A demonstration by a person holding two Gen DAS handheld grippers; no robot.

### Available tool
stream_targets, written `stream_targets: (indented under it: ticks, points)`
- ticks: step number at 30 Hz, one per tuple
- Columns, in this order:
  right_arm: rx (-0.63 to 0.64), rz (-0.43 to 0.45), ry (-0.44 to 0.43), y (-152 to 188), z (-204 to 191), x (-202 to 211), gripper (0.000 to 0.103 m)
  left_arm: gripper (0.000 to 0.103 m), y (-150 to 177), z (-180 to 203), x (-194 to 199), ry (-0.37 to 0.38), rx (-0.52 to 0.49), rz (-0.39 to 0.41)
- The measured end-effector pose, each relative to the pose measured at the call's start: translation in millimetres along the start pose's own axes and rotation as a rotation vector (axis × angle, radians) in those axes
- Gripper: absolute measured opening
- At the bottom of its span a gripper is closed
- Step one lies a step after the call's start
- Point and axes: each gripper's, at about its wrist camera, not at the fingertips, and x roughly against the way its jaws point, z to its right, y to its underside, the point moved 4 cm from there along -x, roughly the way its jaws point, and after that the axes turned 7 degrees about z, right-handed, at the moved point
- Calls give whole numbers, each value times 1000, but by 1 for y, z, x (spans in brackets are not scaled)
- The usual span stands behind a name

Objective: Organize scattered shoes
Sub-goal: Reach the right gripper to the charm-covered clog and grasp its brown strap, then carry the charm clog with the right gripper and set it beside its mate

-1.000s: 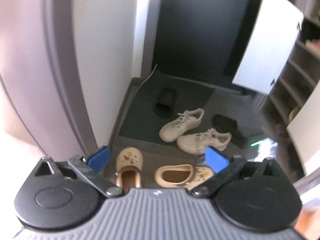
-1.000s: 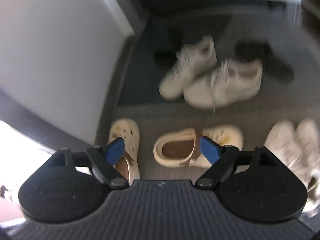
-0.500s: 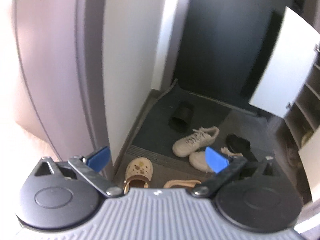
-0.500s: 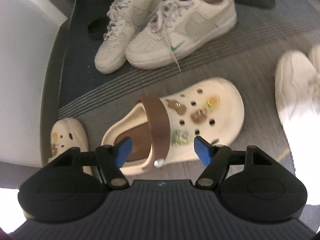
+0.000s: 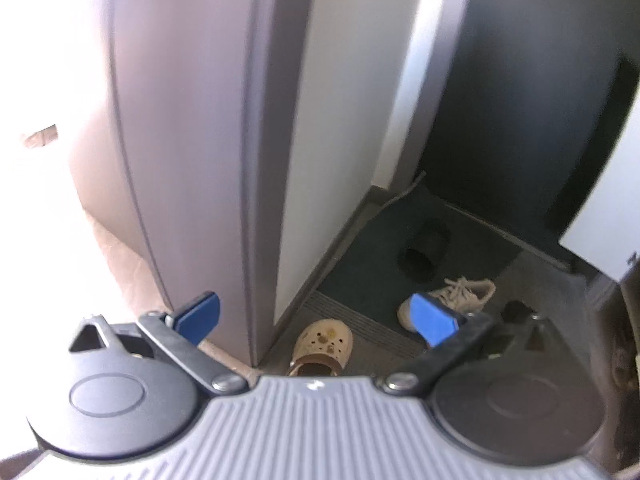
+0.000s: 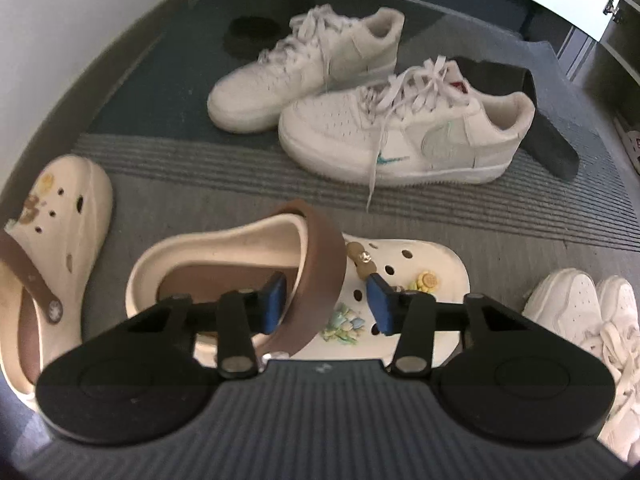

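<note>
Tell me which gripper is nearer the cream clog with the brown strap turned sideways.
Right. The right gripper is closing its jaws across that clog's brown strap; the left gripper hangs open, well back, by the wall.

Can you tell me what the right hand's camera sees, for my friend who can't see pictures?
The right gripper is closing its blue fingers around the brown strap of a cream clog on the grey mat. Its matching clog lies to the left, and two white sneakers sit behind.
</note>
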Motion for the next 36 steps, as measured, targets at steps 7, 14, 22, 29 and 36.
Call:
stream_targets:
  ticks: [7, 14, 22, 29, 36]
  points:
    - [139, 69, -30, -10, -14, 15, 22, 103, -3, -21, 10, 9, 58, 17]
    - [294, 143, -141, -4, -38, 38, 22, 103, -6, -18, 14, 44, 77, 12]
    - [518, 203, -265, 41, -39, 61, 22, 103, -3, 13, 25, 119, 39, 8]
    - [149, 120, -194, 50, -5, 54, 23, 103, 10, 38, 28, 152, -1, -10]
    - [-159, 96, -123, 53, 2, 47, 43, 103, 21, 44, 21, 129, -9, -31]
